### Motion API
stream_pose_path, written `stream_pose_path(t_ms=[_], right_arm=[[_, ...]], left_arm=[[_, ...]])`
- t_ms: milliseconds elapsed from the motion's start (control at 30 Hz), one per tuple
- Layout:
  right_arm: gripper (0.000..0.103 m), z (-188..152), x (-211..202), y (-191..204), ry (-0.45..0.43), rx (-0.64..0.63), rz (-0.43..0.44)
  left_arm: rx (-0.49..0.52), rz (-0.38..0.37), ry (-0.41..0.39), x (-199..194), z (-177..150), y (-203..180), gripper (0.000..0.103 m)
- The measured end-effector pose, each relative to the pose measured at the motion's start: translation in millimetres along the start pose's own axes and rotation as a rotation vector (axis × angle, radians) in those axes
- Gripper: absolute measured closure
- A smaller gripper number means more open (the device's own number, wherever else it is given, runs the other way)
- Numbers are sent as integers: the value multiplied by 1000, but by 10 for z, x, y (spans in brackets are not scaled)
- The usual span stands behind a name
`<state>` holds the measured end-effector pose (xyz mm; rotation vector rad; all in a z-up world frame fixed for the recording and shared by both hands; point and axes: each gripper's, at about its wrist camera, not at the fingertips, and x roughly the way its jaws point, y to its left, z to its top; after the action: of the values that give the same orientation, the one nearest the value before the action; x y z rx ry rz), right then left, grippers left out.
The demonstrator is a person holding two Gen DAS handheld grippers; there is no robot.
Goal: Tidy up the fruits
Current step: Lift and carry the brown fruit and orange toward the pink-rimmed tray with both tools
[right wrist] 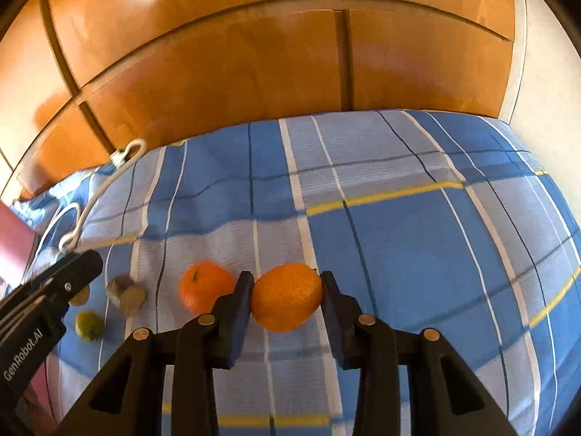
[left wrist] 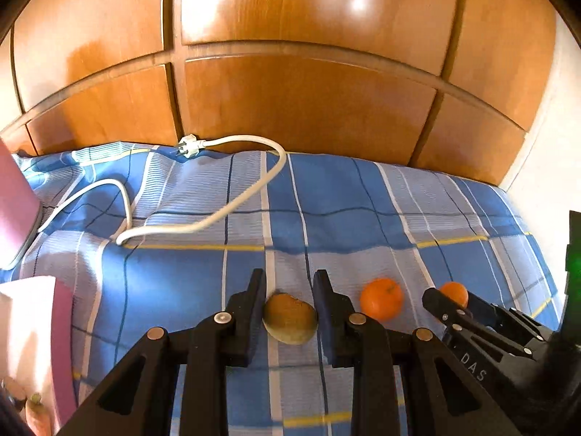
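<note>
Risk: both fruits are round and held only at their sides; a loose pinch or a jolt while lifting could let one roll off across the soft, creased bed (right wrist: 417, 239) toward its edge. Over-squeezing the kiwi could bruise it.

Left tongs (left wrist: 290, 292) are closed about as far as they go on a kiwi (left wrist: 289, 321), brown, fuzzy, oval, one end paler.

Right tongs (right wrist: 287, 290) are clamped on an orange (right wrist: 287, 297), pads against both sides; bright, dimpled peel.

Second orange (right wrist: 205, 287) lies on the bedcover just left of the held one.

Toward the bed's left side: a small green fruit (right wrist: 88, 324) and a brownish lump, type unclear. White cable (left wrist: 232, 210) trails nearby and could snag.
</note>
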<state>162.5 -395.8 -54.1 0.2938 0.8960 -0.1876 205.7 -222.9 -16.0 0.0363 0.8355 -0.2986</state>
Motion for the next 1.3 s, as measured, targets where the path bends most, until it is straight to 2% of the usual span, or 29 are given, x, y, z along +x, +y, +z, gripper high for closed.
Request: stream_pose_path(t_ms=[300,567,833,1000,1100,1300], right_arm=[[66,-473,-268,209,35,-40,52],[66,-842,-294,336,91,-25,104],[66,-983,-371,423,87,-40,112],[65,-1015,-360,403,69,-28,121],[65,-1030,-354,397,57,-33,125],[65,-1077,-367,479,30,-75,81]], left_arm=[[18,-12,11,-365,-499,67,76],[29,4,36,-559,-923,228,76],[42,-3,47,-666,-1277,306,76],[20,2,80,-597,-1452,371,76],[25,-3,61,-610,-1476,382,76],[37,-18,35,-606,-1519,398,75]])
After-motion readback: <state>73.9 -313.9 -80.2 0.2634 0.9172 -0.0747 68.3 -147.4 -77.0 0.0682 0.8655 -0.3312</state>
